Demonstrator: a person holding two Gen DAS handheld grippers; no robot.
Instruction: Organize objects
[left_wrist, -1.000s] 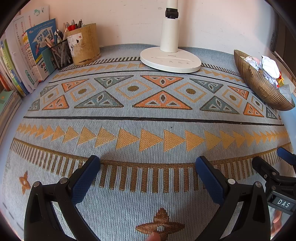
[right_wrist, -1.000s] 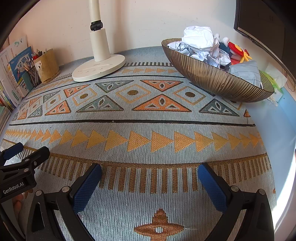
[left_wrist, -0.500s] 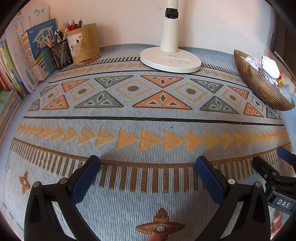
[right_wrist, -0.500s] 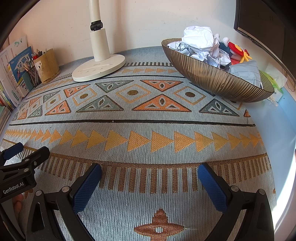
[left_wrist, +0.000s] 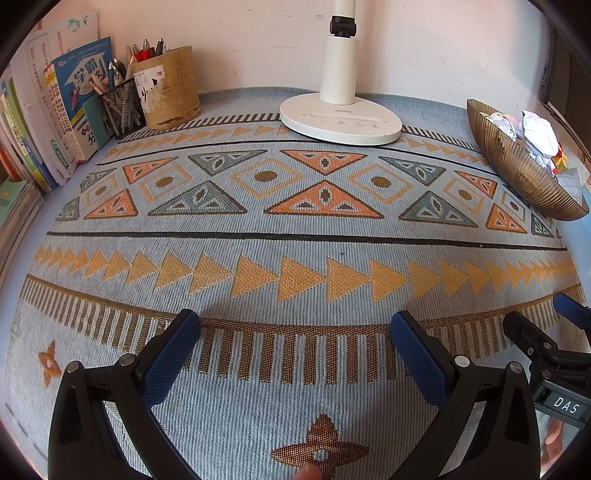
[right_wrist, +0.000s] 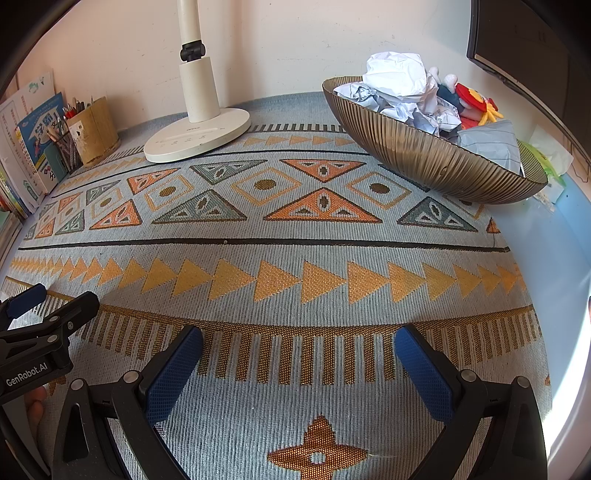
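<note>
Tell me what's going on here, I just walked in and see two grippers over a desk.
A person holds both grippers open and empty above the patterned mat. The left gripper and right gripper grip nothing. The bronze bowl already holds crumpled paper and a toy; the lamp and pen holders stand behind.

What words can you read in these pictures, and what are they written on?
"DAS": white label on the right gripper, seen from the left wrist.
"GenRobot.AI": side of the left gripper, seen from the right wrist.
"OPPLE": faint, probably, on the lamp base.
"学霸": large characters on the blue book cover; its smaller print is unreadable.
Sticker on the round pen holder: too blurred.
</note>
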